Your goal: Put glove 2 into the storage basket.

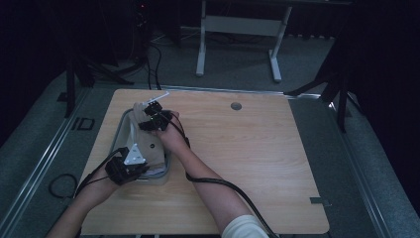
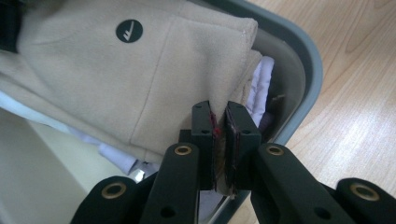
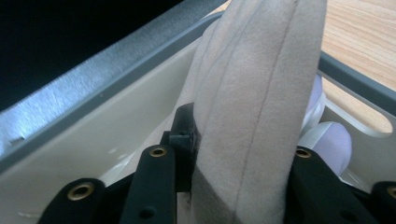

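1. The beige garment [image 2: 140, 70] is lying in the grey-rimmed bin [image 1: 122, 130], draped over white cloth [image 2: 261, 84], with its upper end rising above the bin's far rim.
2. The left gripper [image 2: 219, 135] is pinching a fold of the garment's edge between closed jaws, at the bin's near end.
3. The right gripper [image 1: 154, 119] is clamping a thick, bunched fold of the same garment [image 3: 257, 121], just inside the bin's far wall.
4. The bin is sitting on the wooden table [image 1: 247, 148], by its left edge.
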`<state>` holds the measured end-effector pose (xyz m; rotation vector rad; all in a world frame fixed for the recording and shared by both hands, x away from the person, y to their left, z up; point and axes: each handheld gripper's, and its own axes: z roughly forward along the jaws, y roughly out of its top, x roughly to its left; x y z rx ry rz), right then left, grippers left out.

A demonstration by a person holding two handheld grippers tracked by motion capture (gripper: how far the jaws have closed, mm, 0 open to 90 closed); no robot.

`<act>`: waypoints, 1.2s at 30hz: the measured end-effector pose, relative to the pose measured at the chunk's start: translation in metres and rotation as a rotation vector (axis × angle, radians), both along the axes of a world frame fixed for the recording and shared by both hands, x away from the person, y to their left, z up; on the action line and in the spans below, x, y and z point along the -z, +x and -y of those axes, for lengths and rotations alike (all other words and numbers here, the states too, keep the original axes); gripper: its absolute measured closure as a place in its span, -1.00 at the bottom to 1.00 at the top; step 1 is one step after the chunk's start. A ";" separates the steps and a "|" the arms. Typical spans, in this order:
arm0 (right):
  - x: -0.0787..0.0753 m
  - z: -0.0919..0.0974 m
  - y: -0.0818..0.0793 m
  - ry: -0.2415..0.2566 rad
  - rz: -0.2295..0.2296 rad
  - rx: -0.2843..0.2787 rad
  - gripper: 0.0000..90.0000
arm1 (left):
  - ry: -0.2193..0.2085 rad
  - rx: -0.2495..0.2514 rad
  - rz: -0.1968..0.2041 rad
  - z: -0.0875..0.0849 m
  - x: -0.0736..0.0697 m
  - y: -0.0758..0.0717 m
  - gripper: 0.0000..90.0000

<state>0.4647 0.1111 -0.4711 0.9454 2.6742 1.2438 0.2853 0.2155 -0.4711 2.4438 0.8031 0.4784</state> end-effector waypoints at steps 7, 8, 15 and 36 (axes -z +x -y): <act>-0.005 0.004 -0.003 -0.020 0.071 -0.024 -0.07 | -0.032 -0.004 -0.011 -0.003 0.003 0.000 0.85; -0.006 0.005 -0.004 -0.021 0.091 -0.019 -0.15 | -0.040 -0.006 -0.015 -0.004 0.003 0.000 0.84; -0.015 0.017 -0.006 -0.036 0.073 -0.056 -0.58 | -0.104 -0.049 0.003 -0.008 -0.004 0.002 0.30; -0.040 0.069 -0.028 -0.024 0.145 -0.056 -0.64 | -0.344 -0.161 0.064 0.015 -0.028 0.004 -0.70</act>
